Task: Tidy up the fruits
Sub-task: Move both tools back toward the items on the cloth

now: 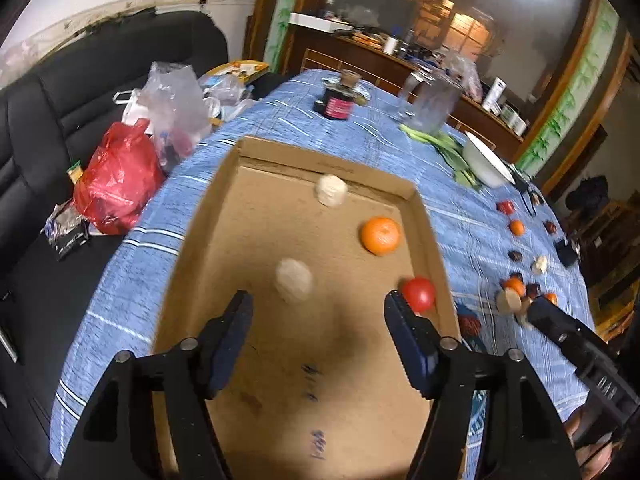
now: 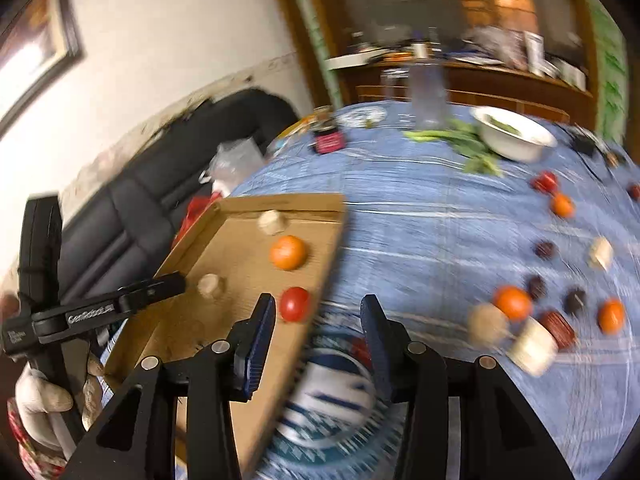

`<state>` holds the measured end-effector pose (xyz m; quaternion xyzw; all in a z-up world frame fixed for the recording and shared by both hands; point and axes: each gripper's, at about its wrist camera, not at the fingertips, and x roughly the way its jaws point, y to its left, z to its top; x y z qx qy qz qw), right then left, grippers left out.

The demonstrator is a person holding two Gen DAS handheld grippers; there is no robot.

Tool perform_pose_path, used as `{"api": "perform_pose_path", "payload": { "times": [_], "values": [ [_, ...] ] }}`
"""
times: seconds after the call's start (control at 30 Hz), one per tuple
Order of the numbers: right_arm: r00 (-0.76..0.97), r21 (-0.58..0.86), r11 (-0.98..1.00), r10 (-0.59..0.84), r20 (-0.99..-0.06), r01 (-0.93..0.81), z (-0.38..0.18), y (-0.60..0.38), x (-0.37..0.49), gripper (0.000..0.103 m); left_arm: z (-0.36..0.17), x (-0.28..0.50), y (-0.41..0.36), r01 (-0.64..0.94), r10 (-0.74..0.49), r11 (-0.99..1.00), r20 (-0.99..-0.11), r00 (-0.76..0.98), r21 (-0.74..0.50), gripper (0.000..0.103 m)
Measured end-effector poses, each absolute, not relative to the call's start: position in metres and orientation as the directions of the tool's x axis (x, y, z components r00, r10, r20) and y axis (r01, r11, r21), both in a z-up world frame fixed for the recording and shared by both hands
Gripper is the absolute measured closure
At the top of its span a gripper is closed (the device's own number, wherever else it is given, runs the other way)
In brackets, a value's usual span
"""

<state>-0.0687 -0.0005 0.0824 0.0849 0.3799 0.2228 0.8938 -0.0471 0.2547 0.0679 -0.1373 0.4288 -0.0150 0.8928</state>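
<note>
While both hand-held grippers are standing spread with nothing between their pads, the sorting is looking partly done. The left hand-held gripper (image 1: 318,308) is hanging over the cardboard tray (image 1: 428,236), its jaws apart above bare cardboard; the right hand-held gripper (image 2: 318,312) is pointing at the tray's right edge and the cloth just beside it, jaws also apart and empty.

Four pieces are sitting inside the tray: a tomato (image 1: 419,293) near the right wall, an orange (image 1: 380,236) further in, and two pale lumps (image 1: 294,280), blurred, one mid-tray and one by the far wall (image 1: 331,190). I cannot tell what the pale ones are.

Much is still waiting. Outside, to the right, loose fruit is lying scattered on the table (image 2: 420,216): several oranges (image 2: 513,302), a red one (image 2: 544,181), dark round pieces (image 2: 576,300), and more pale lumps (image 2: 601,253). By my judgement less than half is in, so many more trips are needed.

The table is wearing a blue striped cloth, wrinkled, likely letting round fruit roll. Further off, a white bowl (image 2: 516,138) with greens, a dark jar (image 1: 337,102) and a clear container (image 1: 434,102) are standing. A black sofa (image 1: 48,128) with plastic bags (image 1: 118,180) is sitting left of the table, and a cluttered wooden sideboard (image 1: 400,64) is running behind.
</note>
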Motion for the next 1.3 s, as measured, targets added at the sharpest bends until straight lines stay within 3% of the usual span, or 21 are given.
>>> {"api": "perform_pose_path", "payload": {
  "times": [0.17, 0.3, 0.43, 0.5, 0.93, 1.2, 1.3],
  "values": [
    [0.631, 0.403, 0.895, 0.426, -0.648, -0.19, 0.063, -0.07, -0.095, 0.053, 0.067, -0.04, 0.22, -0.022, -0.137, 0.981, -0.774, 0.618, -0.191, 0.035],
    [0.646, 0.431, 0.896, 0.391, -0.655, -0.105, 0.053, -0.111, -0.12, 0.053, 0.076, -0.024, 0.2, -0.024, -0.053, 0.996, -0.748, 0.662, -0.092, 0.035],
    [0.669, 0.429, 0.9, 0.366, -0.647, -0.077, 0.052, -0.136, -0.136, 0.054, 0.052, 0.004, 0.187, -0.023, 0.032, 0.999, -0.786, 0.618, 0.023, 0.035],
    [0.686, 0.417, 0.906, 0.353, -0.637, -0.08, 0.056, -0.143, -0.143, 0.054, 0.039, 0.012, 0.188, -0.03, 0.032, 0.999, -0.826, 0.563, 0.018, 0.035],
    [0.715, 0.398, 0.915, 0.325, -0.619, -0.07, 0.057, -0.173, -0.161, 0.05, 0.034, -0.013, 0.197, -0.016, 0.082, 0.996, -0.848, 0.524, 0.087, 0.035],
    [0.703, 0.372, 0.927, 0.289, -0.65, -0.037, 0.05, -0.187, -0.157, 0.05, 0.059, -0.027, 0.199, 0.004, -0.031, 0.999, -0.803, 0.595, -0.036, 0.035],
    [0.694, 0.375, 0.927, 0.292, -0.659, -0.034, 0.05, -0.187, -0.152, 0.05, 0.063, -0.028, 0.183, 0.042, 0.009, 0.998, -0.775, 0.632, 0.046, 0.035]
  ]
}}
